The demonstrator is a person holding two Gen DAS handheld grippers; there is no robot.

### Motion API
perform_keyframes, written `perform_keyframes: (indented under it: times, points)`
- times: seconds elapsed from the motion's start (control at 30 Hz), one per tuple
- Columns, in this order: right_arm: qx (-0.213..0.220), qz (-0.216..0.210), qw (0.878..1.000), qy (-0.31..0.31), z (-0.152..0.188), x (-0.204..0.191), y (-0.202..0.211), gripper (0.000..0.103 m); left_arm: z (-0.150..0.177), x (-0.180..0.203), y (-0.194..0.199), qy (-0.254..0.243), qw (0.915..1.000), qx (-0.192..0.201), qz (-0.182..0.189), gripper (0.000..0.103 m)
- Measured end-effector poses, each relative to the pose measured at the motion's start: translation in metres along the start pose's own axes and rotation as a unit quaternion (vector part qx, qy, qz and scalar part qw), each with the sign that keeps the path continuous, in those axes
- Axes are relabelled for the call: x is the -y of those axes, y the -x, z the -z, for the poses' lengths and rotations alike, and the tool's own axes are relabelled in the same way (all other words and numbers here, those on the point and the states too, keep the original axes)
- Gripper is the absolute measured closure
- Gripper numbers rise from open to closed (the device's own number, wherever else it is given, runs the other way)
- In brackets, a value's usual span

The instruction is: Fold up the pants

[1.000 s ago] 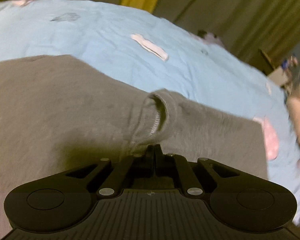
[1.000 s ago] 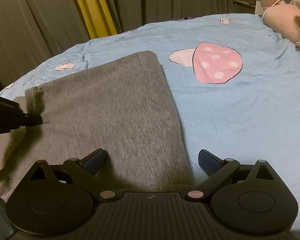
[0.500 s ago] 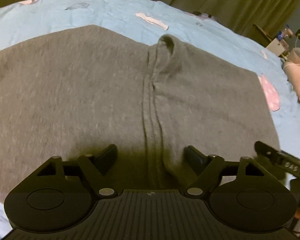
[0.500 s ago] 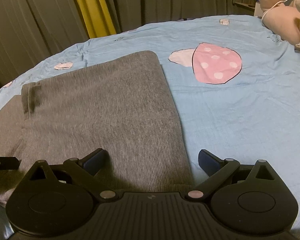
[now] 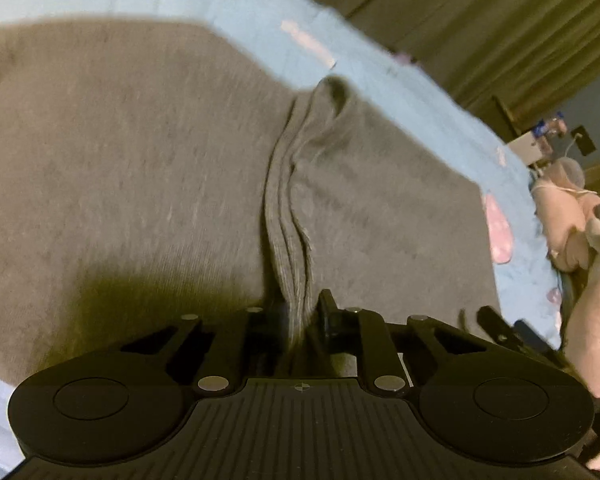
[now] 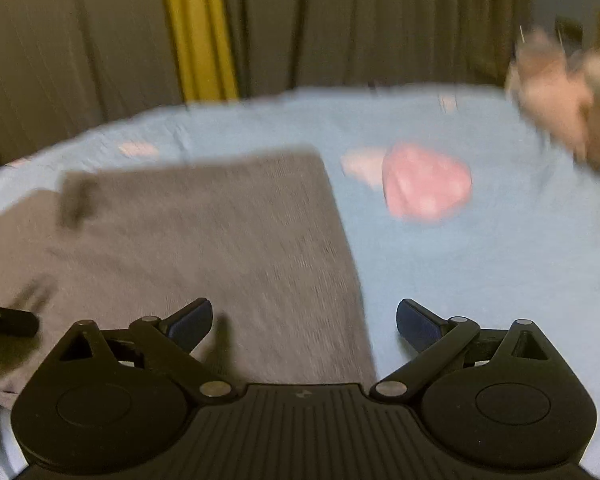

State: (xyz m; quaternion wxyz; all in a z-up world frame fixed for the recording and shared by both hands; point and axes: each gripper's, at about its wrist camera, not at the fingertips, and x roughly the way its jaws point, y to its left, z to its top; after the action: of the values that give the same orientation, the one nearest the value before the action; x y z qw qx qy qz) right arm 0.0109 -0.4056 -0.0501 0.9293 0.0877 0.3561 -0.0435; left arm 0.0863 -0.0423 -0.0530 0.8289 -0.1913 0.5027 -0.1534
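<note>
The grey pants [image 5: 140, 168] lie spread flat on the blue bedsheet [image 6: 480, 272]. The left gripper [image 5: 300, 316] is closing, its jaws pinching the raised ridge of fabric [image 5: 288, 216] at the near edge; the right gripper [image 6: 304, 320] hangs wide apart over the pants' right edge, grasping nothing

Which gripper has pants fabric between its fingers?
The left gripper: its jaws are closing on the raised ridge of the grey pants. The right gripper is wide open, gripping nothing.
</note>
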Motion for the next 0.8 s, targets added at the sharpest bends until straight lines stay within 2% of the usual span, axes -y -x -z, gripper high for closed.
perform_keyframes:
  times: [0.03, 0.1, 0.17, 0.23, 0.27, 0.33, 0.37, 0.43, 0.5, 0.6, 0.67, 0.7, 0.73, 0.8]
  points:
    - [0.023, -0.02, 1.0, 0.008, 0.0, -0.003, 0.008, 0.006, 0.003, 0.004, 0.006, -0.006, 0.9999, 0.012, -0.007, 0.085]
    - [0.05, -0.047, 0.997, 0.027, 0.002, -0.01, 0.016, 0.021, 0.01, 0.008, 0.013, -0.007, 0.9994, 0.028, -0.018, 0.086]
    - [0.022, -0.057, 0.997, 0.053, 0.006, -0.02, 0.007, 0.054, 0.015, 0.01, 0.013, -0.016, 0.9983, 0.03, -0.046, 0.085]
    - [-0.036, -0.054, 0.996, 0.066, 0.011, -0.024, -0.012, 0.067, 0.014, 0.004, 0.002, -0.003, 0.9981, 0.008, -0.062, 0.082]
    - [-0.06, -0.047, 0.994, 0.075, 0.014, -0.027, -0.022, 0.067, 0.013, 0.0, -0.001, 0.004, 0.9981, 0.005, -0.061, 0.076]
    - [-0.046, -0.046, 0.995, 0.079, 0.013, -0.028, -0.022, 0.067, 0.011, -0.001, 0.002, 0.022, 0.9979, 0.013, -0.06, 0.072]
    - [-0.039, -0.051, 0.995, 0.075, 0.012, -0.027, -0.02, 0.073, 0.012, -0.001, 0.006, 0.026, 0.9973, 0.022, -0.066, 0.067]
    - [-0.017, -0.059, 0.996, 0.062, 0.011, -0.023, -0.013, 0.081, 0.016, 0.002, 0.014, 0.024, 0.9947, 0.049, -0.087, 0.055]
    - [-0.002, -0.058, 0.997, 0.06, 0.009, -0.021, -0.01, 0.081, 0.022, 0.007, 0.023, 0.006, 0.9915, 0.079, -0.103, 0.051]
    - [-0.011, -0.062, 0.996, 0.067, 0.012, -0.027, -0.012, 0.081, 0.028, 0.019, 0.036, -0.014, 0.9892, 0.121, -0.082, 0.047]
    - [-0.028, -0.064, 0.995, 0.073, 0.015, -0.029, -0.017, 0.081, 0.034, 0.03, 0.041, -0.035, 0.9851, 0.151, -0.075, 0.03]
    - [-0.037, -0.064, 0.995, 0.074, 0.016, -0.03, -0.021, 0.08, 0.035, 0.034, 0.045, -0.048, 0.9828, 0.163, -0.073, 0.026]
    - [-0.037, -0.064, 0.995, 0.073, 0.016, -0.029, -0.022, 0.08, 0.036, 0.038, 0.047, -0.062, 0.9813, 0.169, -0.067, 0.024]
    - [-0.035, -0.067, 0.995, 0.064, 0.016, -0.028, -0.023, 0.08, 0.037, 0.046, 0.04, -0.084, 0.9831, 0.154, -0.053, 0.024]
